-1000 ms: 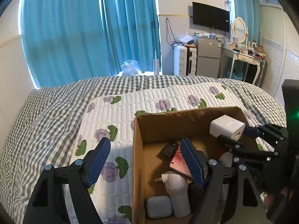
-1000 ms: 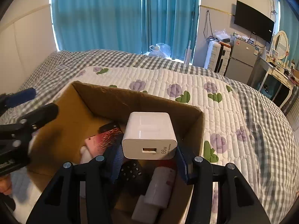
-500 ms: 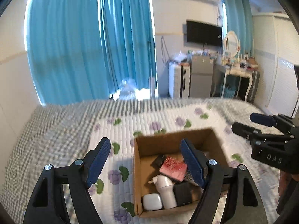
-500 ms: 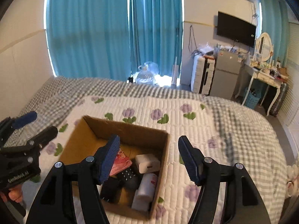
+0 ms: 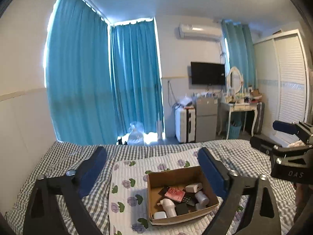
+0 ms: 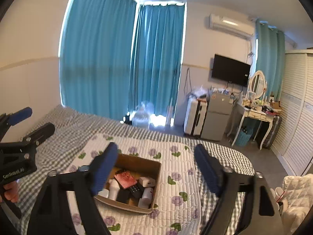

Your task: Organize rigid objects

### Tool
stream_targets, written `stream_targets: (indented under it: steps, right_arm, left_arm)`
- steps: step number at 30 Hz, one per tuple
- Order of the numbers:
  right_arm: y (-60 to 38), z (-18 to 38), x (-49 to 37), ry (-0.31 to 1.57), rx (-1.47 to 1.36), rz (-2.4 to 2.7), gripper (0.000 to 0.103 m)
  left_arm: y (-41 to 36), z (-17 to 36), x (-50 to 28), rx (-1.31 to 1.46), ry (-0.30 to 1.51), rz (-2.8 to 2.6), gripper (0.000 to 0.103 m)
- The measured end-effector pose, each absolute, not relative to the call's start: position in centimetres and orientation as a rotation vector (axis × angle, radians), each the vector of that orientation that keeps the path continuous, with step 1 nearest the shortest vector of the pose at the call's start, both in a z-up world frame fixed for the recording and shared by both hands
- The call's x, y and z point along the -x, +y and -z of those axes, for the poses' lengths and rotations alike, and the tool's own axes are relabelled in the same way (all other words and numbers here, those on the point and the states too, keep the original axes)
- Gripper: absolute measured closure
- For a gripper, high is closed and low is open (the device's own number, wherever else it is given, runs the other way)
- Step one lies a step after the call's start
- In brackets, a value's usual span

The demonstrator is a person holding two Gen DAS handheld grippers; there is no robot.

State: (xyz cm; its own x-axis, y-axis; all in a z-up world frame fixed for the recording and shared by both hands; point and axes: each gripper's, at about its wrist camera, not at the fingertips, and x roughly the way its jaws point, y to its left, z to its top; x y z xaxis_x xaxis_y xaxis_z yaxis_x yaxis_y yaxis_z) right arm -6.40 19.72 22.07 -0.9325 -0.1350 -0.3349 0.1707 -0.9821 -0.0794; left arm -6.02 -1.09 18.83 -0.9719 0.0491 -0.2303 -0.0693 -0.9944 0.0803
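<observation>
An open cardboard box (image 5: pixel 212 206) (image 6: pixel 157 170) sits on the flowered quilt on the bed. In it lie a white charger cube (image 5: pixel 193 187) (image 6: pixel 147 181), a red patterned card (image 5: pixel 175 192) (image 6: pixel 125 178), a black remote (image 6: pixel 135 191), white bottles (image 5: pixel 169 207) and a pale case (image 5: pixel 159 215). My left gripper (image 5: pixel 152 162) is open and empty, high above the box. My right gripper (image 6: pixel 156 156) is open and empty, high above it too. Each gripper shows at the other view's edge.
The bed has a grey checked cover (image 5: pixel 58 166) and a white flowered quilt (image 6: pixel 176 199). Blue curtains (image 5: pixel 97 78), a suitcase and small fridge (image 5: pixel 195 123), a dressing table (image 6: pixel 256 113) and a wardrobe (image 6: pixel 297 107) stand beyond the bed.
The right gripper let go of the white charger cube, which now lies in the box. Both grippers have risen far above the box and stay open.
</observation>
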Motion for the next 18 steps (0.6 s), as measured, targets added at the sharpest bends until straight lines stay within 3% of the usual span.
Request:
stream_targets:
  steps: [3,18]
  right_arm:
    - [19.9,-20.6,5.4,0.097,-0.450,2.947,0.000]
    - [20.9,-6.4,8.7,0.031,-0.503,2.988,0.000]
  left_arm:
    - [-1.2,-17.6,5.3,0.314,0.137,-3.065,0.000]
    - [-1.2,-4.0,8.3,0.469,0.150,-3.093,0.000]
